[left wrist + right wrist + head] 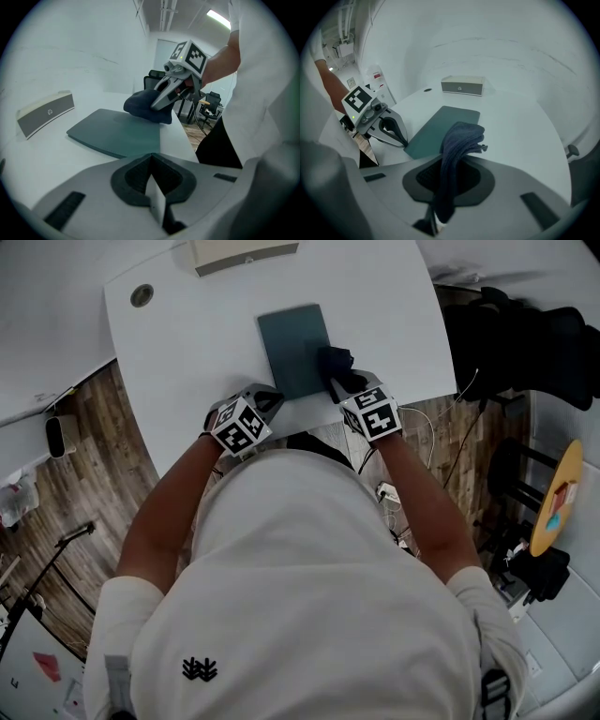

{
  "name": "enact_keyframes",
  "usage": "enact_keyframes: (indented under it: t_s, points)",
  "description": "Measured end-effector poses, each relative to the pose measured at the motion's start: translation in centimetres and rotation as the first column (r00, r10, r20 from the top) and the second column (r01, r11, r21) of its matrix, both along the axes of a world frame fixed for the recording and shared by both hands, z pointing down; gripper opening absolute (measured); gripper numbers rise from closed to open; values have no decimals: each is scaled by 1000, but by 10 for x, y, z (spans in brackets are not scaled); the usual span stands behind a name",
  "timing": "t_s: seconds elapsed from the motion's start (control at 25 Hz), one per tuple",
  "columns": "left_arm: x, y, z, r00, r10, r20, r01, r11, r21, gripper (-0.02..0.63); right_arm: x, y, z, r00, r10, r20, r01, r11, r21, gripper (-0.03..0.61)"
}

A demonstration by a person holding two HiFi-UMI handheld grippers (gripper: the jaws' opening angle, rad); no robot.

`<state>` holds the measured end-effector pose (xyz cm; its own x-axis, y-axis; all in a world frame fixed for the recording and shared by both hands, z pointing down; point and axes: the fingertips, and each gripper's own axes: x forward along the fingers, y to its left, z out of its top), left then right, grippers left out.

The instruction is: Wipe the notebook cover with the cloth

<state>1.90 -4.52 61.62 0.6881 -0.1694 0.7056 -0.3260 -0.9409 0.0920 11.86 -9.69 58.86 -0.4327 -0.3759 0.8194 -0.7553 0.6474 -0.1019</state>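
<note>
Right gripper view: cloth in right gripper, on notebook.

cool, even overhead light; gripper views fisheye-warped, dark-cornered.

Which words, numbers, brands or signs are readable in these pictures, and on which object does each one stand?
No text can be read.
Grey box: round logo, too blurred.
Wall label: too small to read.
Shirt emblem: a symbol, no letters.
Marker cube: square pattern, no letters.

Teal notebook; navy cloth; white table.
</note>
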Motion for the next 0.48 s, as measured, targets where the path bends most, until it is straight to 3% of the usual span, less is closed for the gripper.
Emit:
enact_keyframes:
  t_s: [0.24,0.48]
  points:
    - [0,-2,0,1000,2,2,-2,1000,-26,6,-49,1,-8,994,-97,59,98,995,-10,43]
    - [1,-4,0,1000,5,2,-5,998,-58,6,-102,4,0,974,-218,61,219,976,-16,41]
